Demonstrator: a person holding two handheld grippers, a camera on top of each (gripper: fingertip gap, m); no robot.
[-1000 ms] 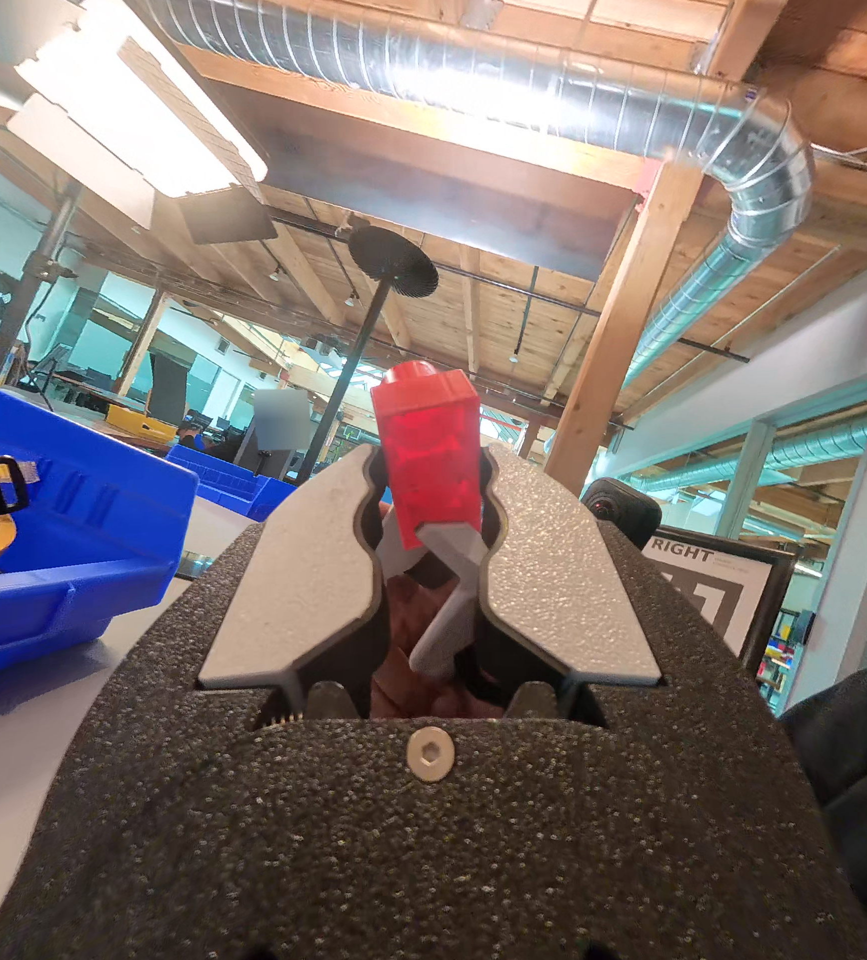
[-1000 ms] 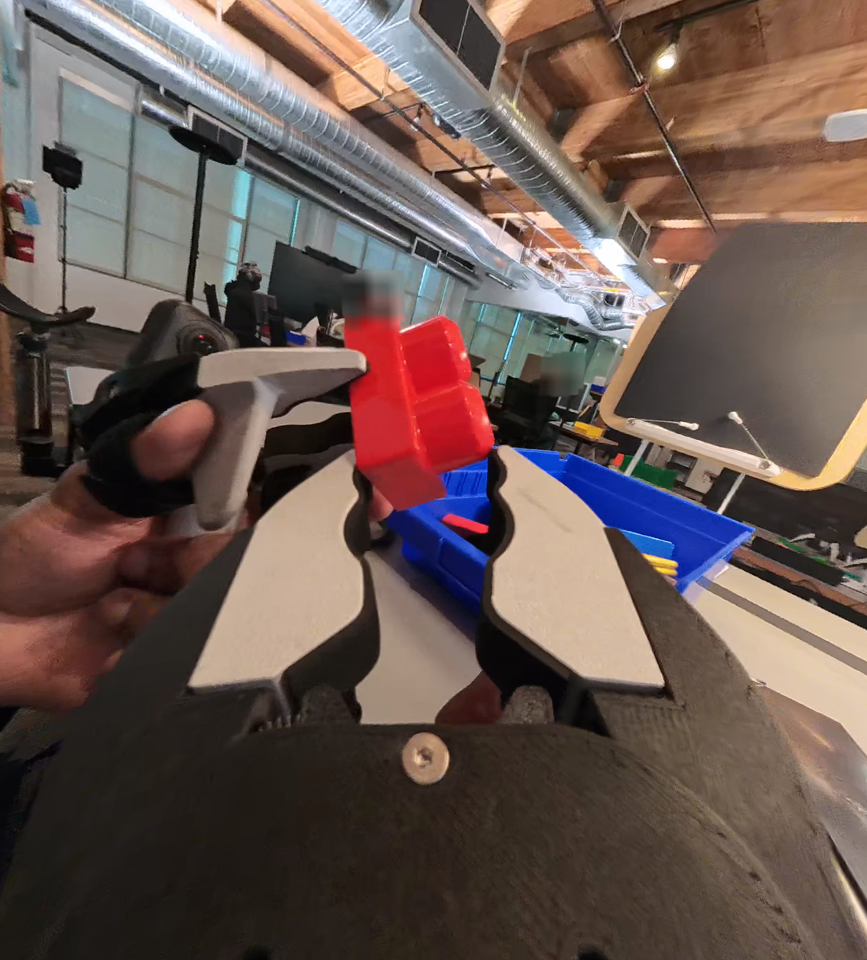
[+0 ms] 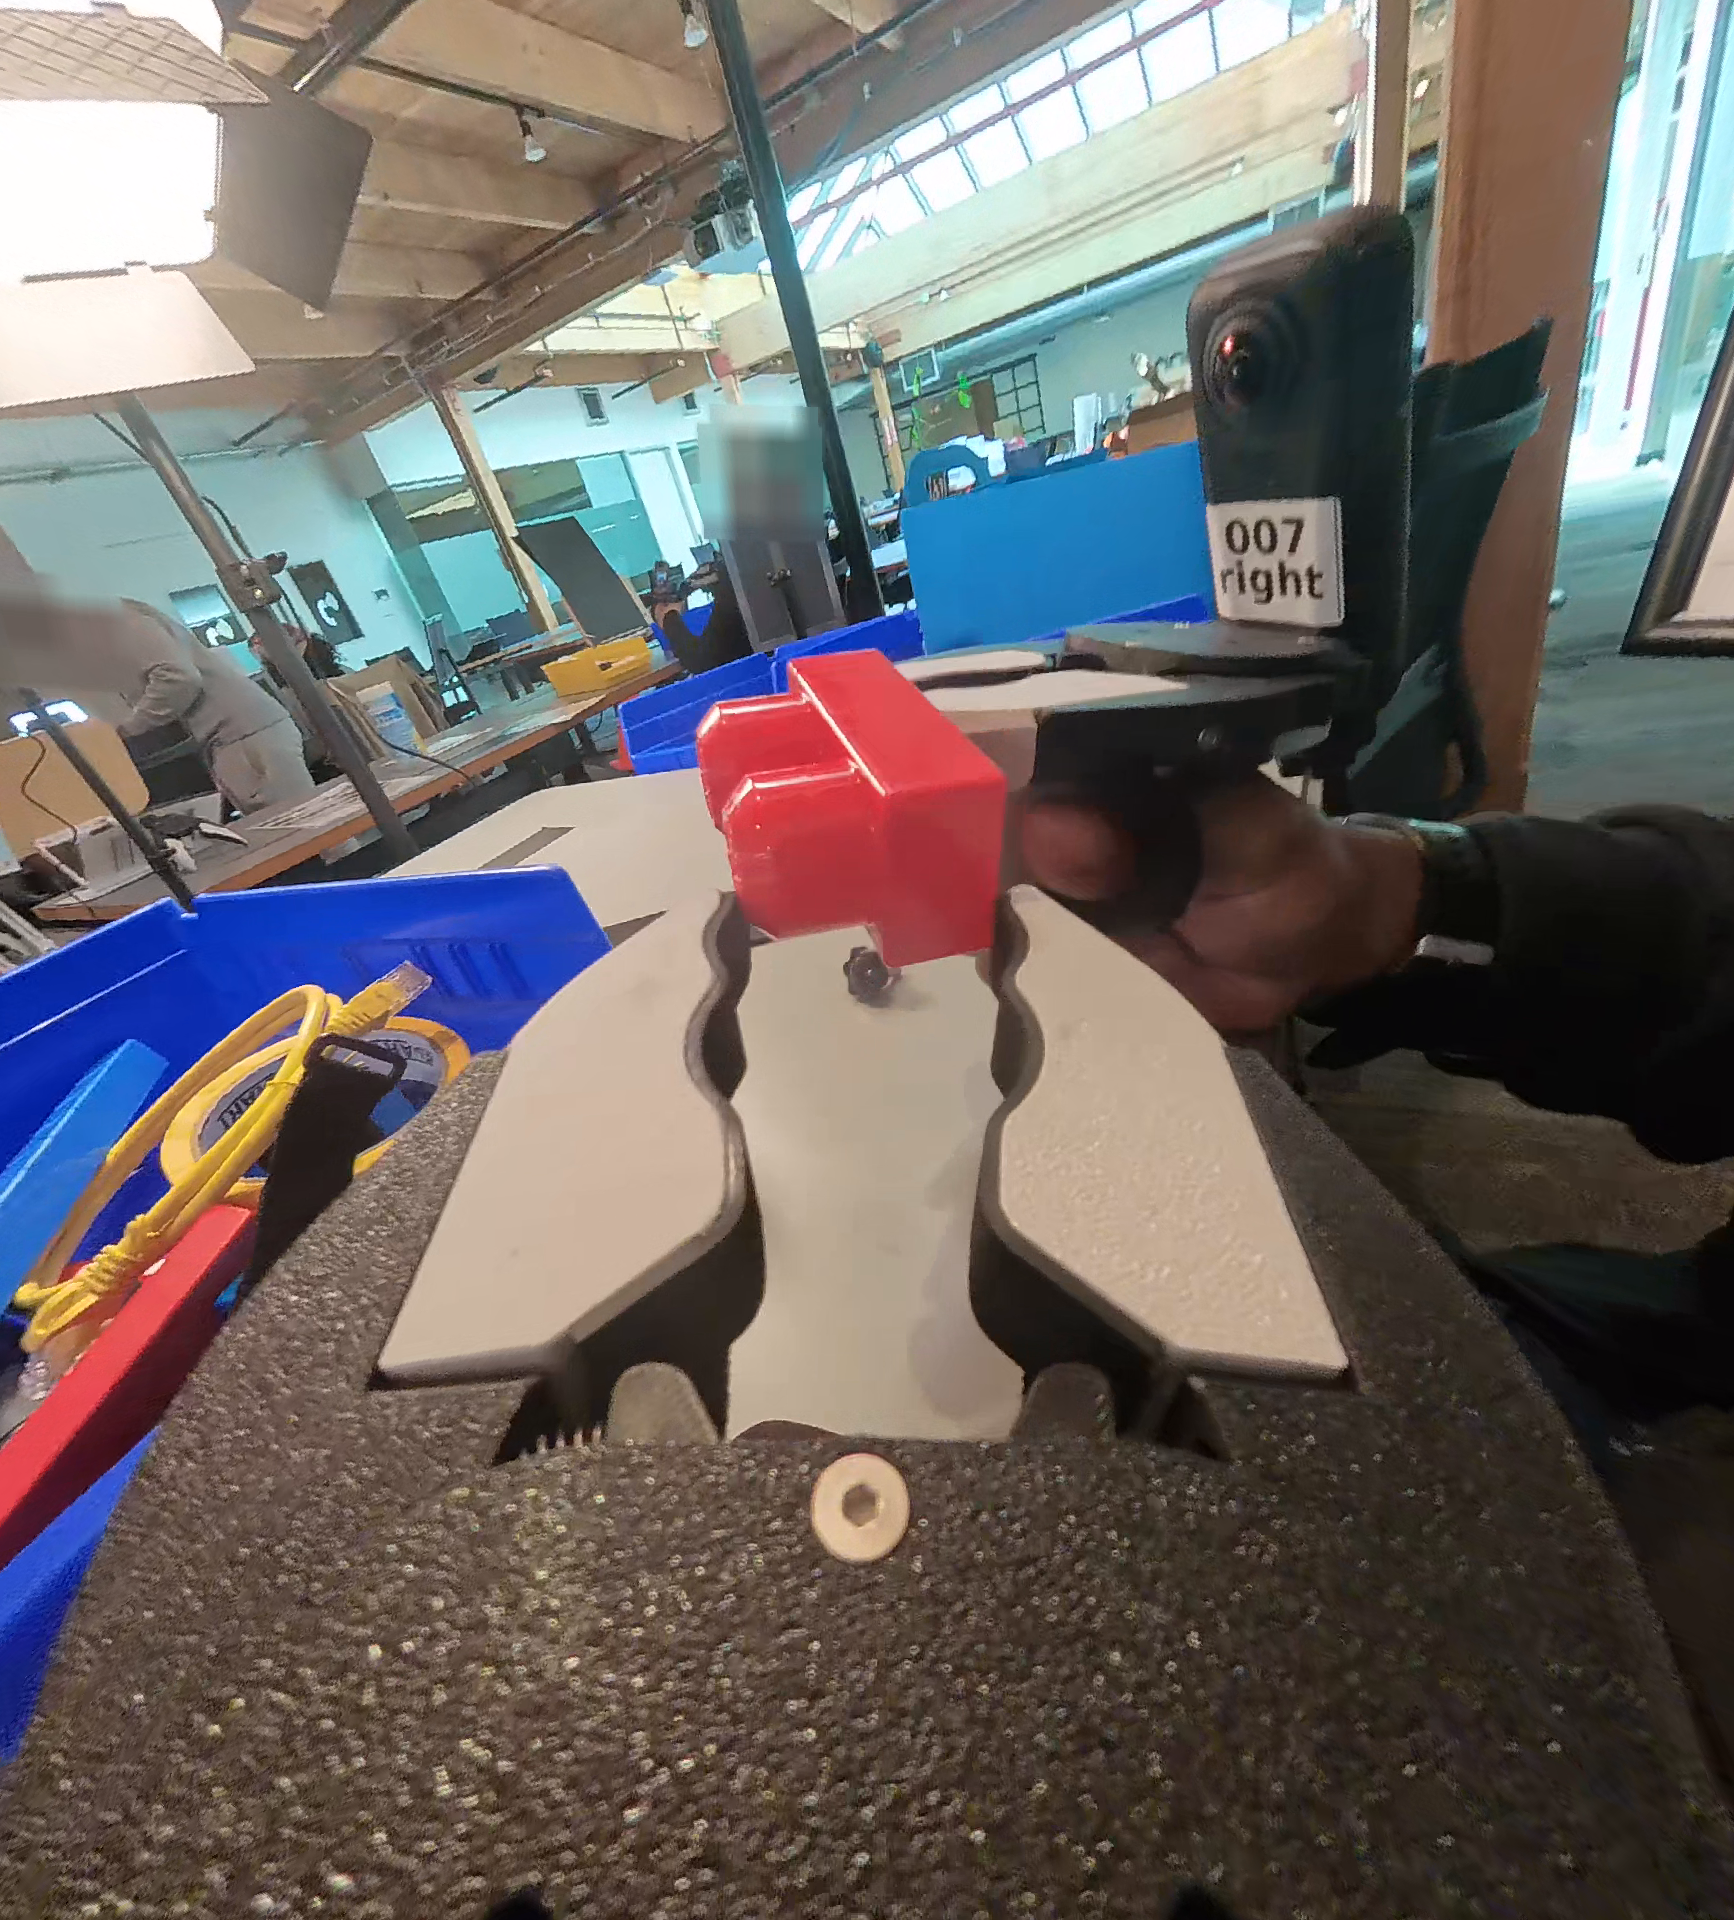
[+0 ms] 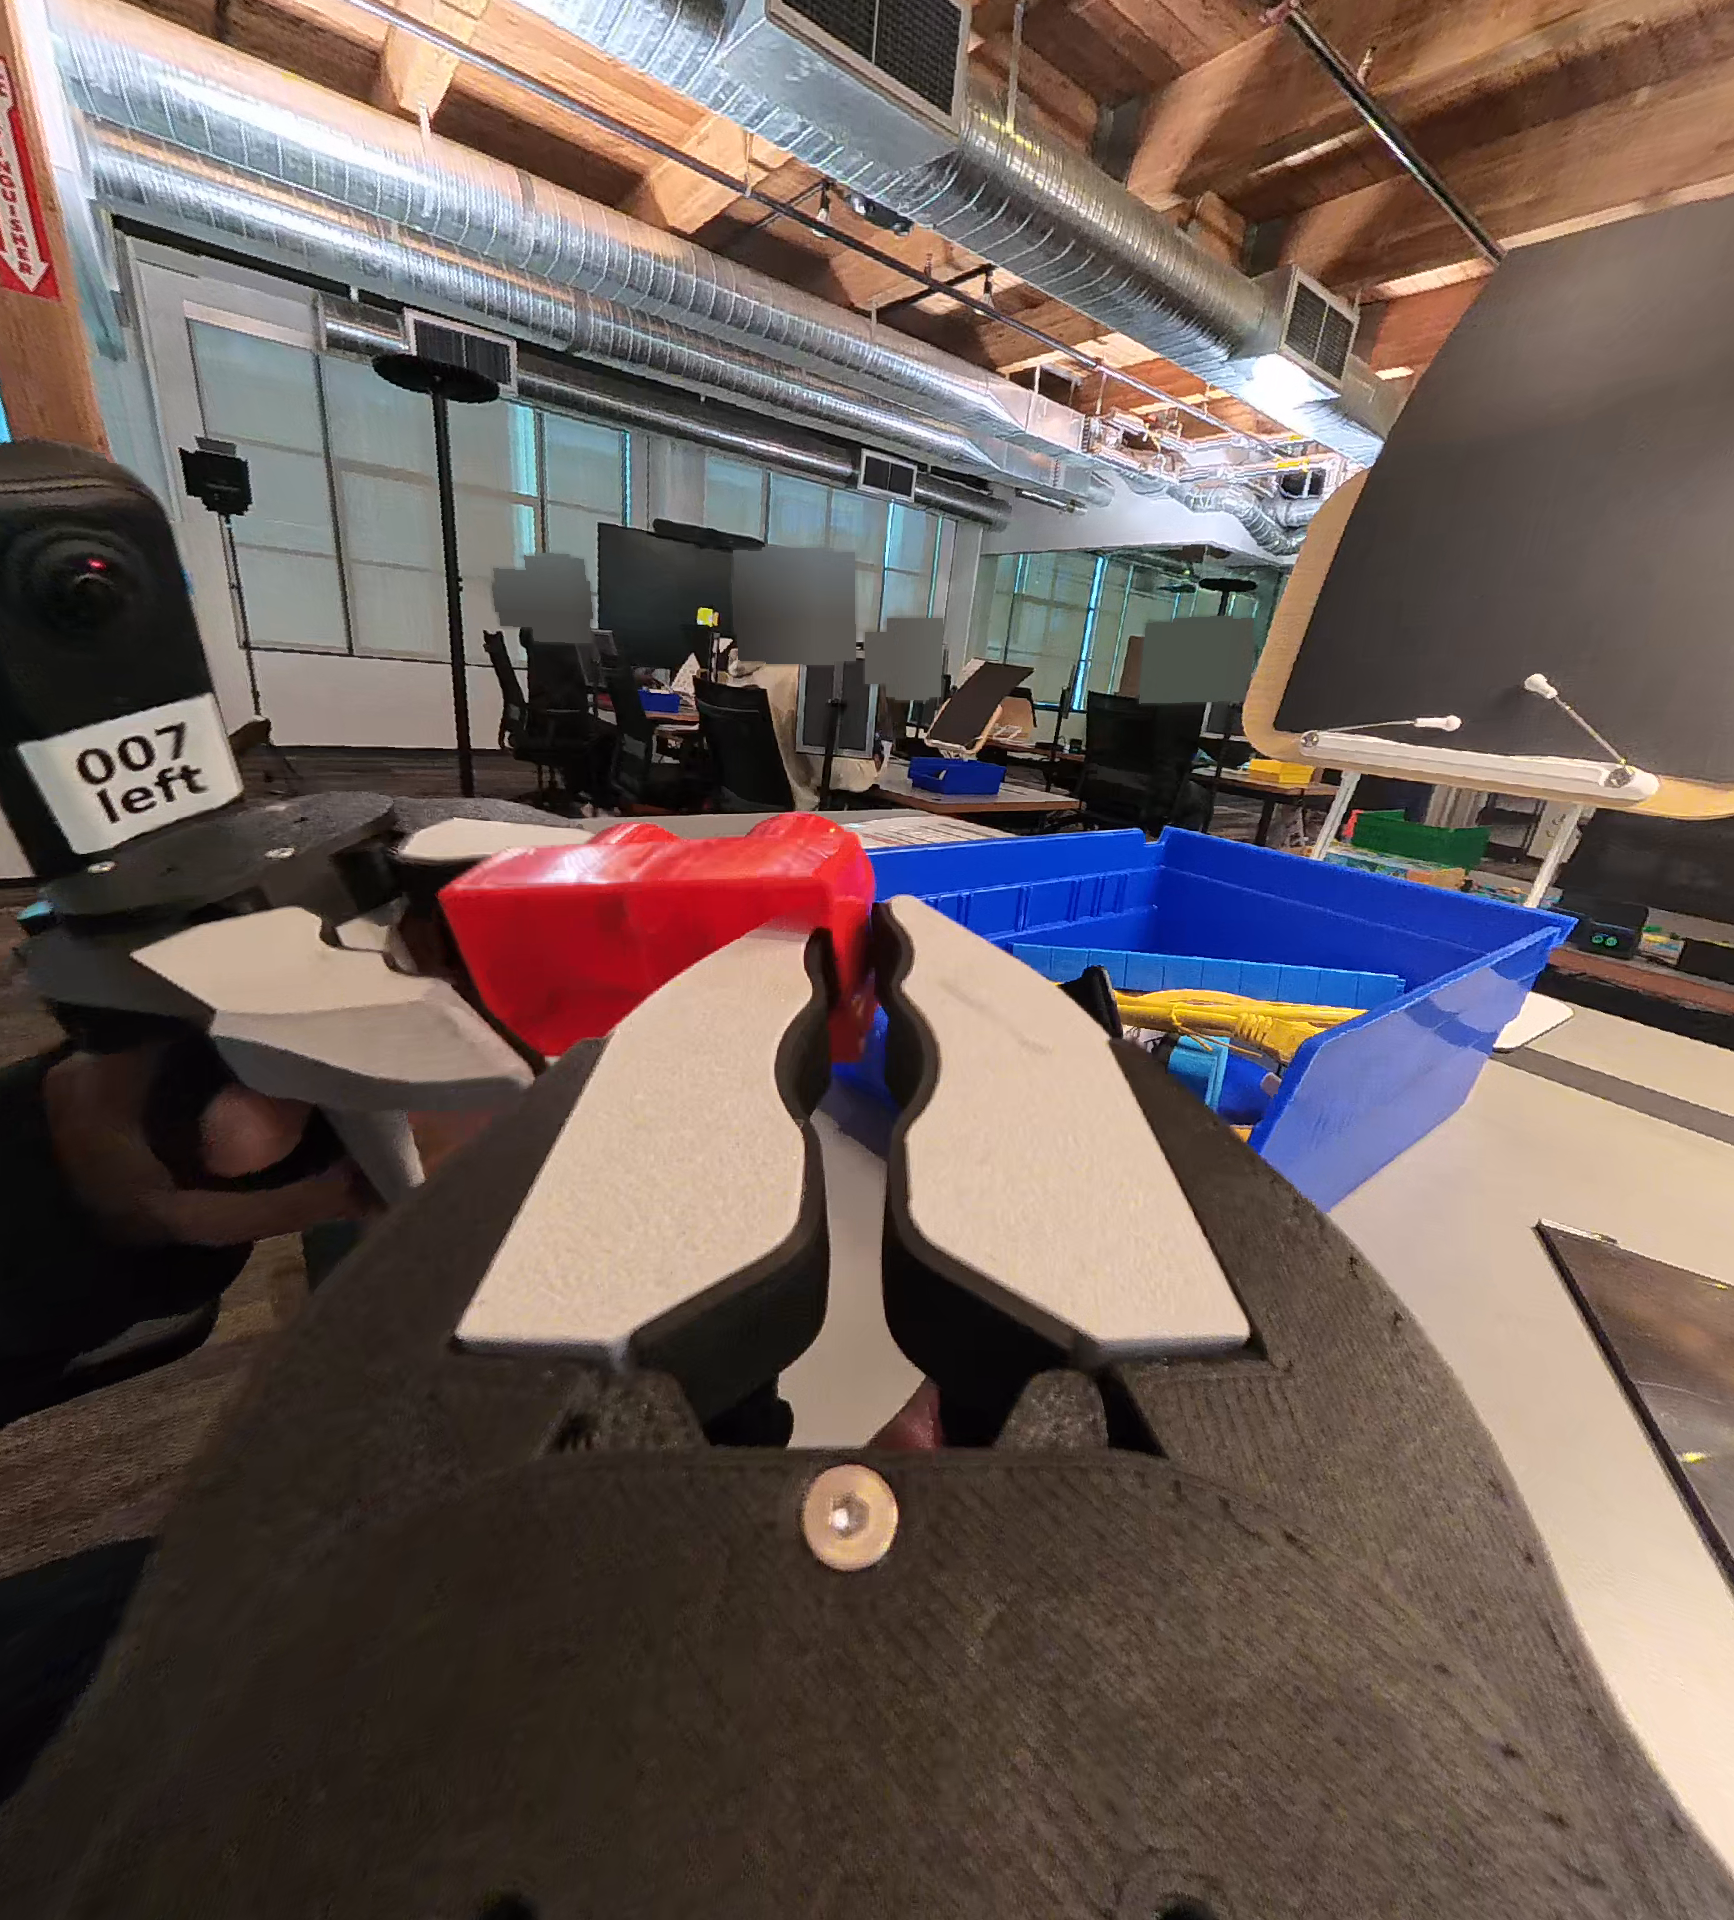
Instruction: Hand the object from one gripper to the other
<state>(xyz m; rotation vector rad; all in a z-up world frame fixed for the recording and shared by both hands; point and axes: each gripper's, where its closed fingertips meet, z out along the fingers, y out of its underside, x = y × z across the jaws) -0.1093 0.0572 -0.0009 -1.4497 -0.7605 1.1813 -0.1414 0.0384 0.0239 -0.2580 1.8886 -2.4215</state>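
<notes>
The far end of the red block (image 4: 634,925) is hidden behind the right gripper (image 4: 858,971) in the right wrist view, so how deep it sits between those fingers cannot be told. There the right gripper's fingers stand nearly together, pinching a thin end of the block at their tips. In the left wrist view the right gripper comes in from the right, level and edge-on, and the block (image 3: 847,805) covers its tips, so the grip itself is hidden there. The hand (image 3: 1237,904) holding it shows only in part, wrapped under the handle, with a dark sleeve running off the right edge.

The left gripper (image 3: 858,935) is spread wide; the block hangs just past its tips, over the grey worktop (image 3: 582,842). Whether the tips touch the block is unclear. In the right wrist view the left gripper (image 4: 458,956) points at the block from the left, its fingers above and below the block's near end.

A blue bin (image 3: 343,935) stands left of the left gripper, cut off by the picture's edge, holding a yellow cable (image 3: 219,1132) and other partly covered things.
</notes>
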